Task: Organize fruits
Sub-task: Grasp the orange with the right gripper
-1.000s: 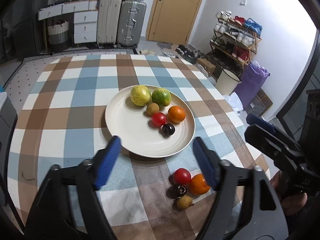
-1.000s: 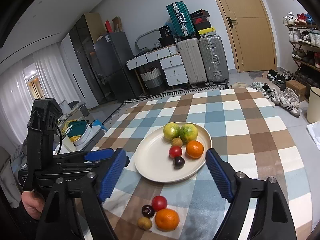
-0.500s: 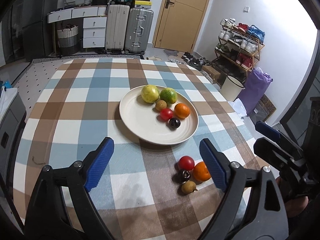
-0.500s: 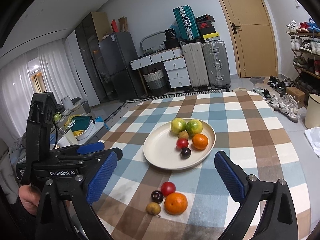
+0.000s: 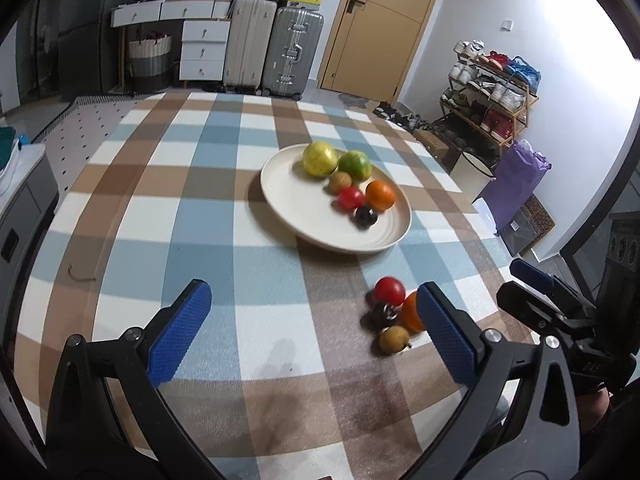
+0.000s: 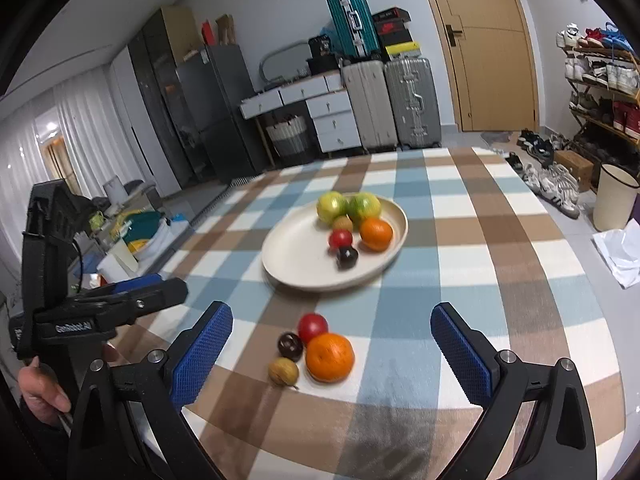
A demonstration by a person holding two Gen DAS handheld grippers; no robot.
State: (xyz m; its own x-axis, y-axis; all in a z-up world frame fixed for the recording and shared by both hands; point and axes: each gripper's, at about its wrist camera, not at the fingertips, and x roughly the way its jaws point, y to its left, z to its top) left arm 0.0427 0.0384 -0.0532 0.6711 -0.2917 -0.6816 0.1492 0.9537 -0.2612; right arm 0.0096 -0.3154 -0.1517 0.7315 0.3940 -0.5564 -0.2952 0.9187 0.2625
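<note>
Fruit sorting: 4 loose pieces on the worktop, 6 on the plate, both claws empty.

The loose group lies near the worktop's near edge: an orange point(image 6: 330, 357), a red tomato-like fruit point(image 6: 312, 327), a dark plum-like fruit point(image 6: 290, 346) and a small tan fruit point(image 6: 283, 371), clustered close, some apparently touching. The cream plate point(image 6: 296, 258), nearer the worktop's centre, carries 6 fruits grouped toward its far side, leaving bare room at its near side, probably for the remaining pieces. All fruit appears whole and glossy; motion blur hides finer detail. The right claw point(image 6: 332, 354) hangs spread wide with the cluster framed between its fingers, holding nothing, apparently lined up for a pick. The left claw point(image 5: 312, 332) is likewise wide open and empty, the cluster beside its right finger.
</note>
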